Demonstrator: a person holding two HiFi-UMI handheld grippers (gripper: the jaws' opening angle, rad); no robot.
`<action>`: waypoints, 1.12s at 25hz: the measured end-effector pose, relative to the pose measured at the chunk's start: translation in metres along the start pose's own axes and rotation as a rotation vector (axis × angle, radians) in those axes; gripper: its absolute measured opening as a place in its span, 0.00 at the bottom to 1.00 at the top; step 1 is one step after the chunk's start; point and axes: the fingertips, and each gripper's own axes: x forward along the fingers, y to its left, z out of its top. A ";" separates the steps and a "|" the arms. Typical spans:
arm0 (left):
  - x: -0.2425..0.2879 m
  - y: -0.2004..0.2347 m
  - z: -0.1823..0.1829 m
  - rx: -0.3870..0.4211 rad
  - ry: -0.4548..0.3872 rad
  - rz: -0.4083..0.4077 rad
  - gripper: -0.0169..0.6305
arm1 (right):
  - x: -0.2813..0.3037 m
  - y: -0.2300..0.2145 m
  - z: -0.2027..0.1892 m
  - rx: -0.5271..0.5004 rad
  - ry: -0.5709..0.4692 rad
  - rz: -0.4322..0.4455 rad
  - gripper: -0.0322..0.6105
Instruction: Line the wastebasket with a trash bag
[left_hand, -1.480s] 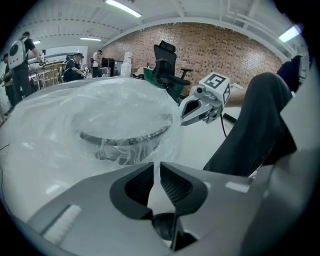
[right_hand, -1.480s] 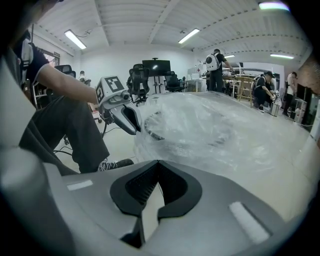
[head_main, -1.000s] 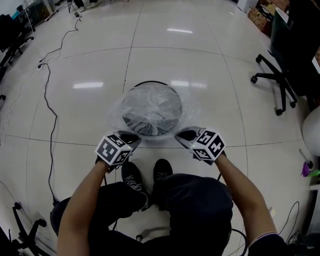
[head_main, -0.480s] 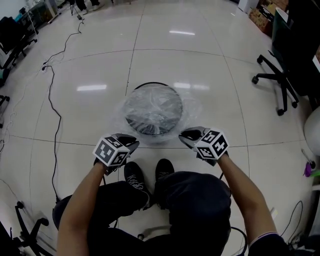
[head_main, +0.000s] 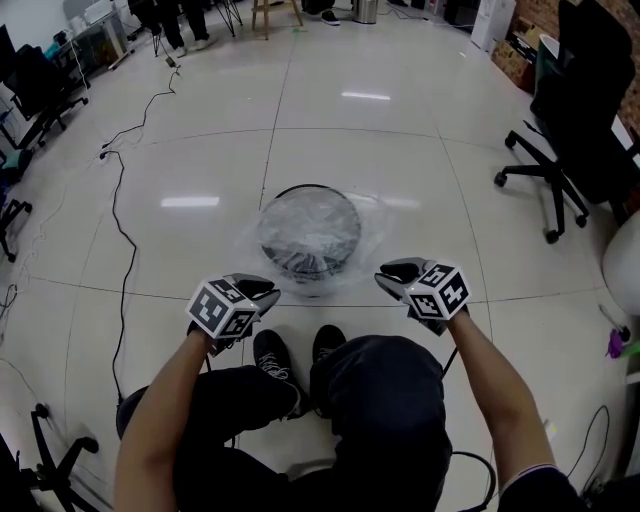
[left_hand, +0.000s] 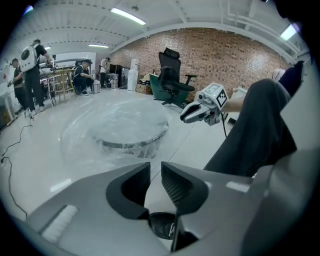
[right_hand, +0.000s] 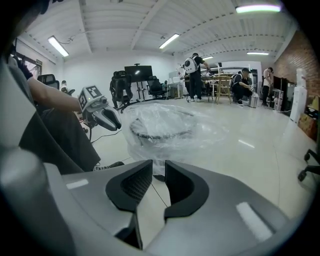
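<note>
The round black wastebasket (head_main: 310, 262) stands on the tiled floor (head_main: 400, 150), just in front of the person's shoes (head_main: 272, 352). A clear trash bag (head_main: 372, 216) lies over its rim and spreads loosely on the floor around it. The left gripper (head_main: 262, 289) and the right gripper (head_main: 393, 272) hover near the basket, one at each side, apart from the bag. Both pairs of jaws have just been opening. Each shows a narrow gap with nothing between.
</note>
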 end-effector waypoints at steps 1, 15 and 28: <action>-0.003 -0.002 0.002 0.005 -0.004 0.000 0.13 | -0.003 0.000 0.002 -0.002 -0.005 -0.006 0.17; -0.075 0.077 0.089 0.081 -0.248 0.335 0.21 | -0.024 -0.047 0.081 -0.004 -0.142 -0.153 0.23; -0.033 0.129 0.053 -0.079 -0.147 0.301 0.32 | 0.015 -0.129 0.080 0.113 -0.126 -0.229 0.36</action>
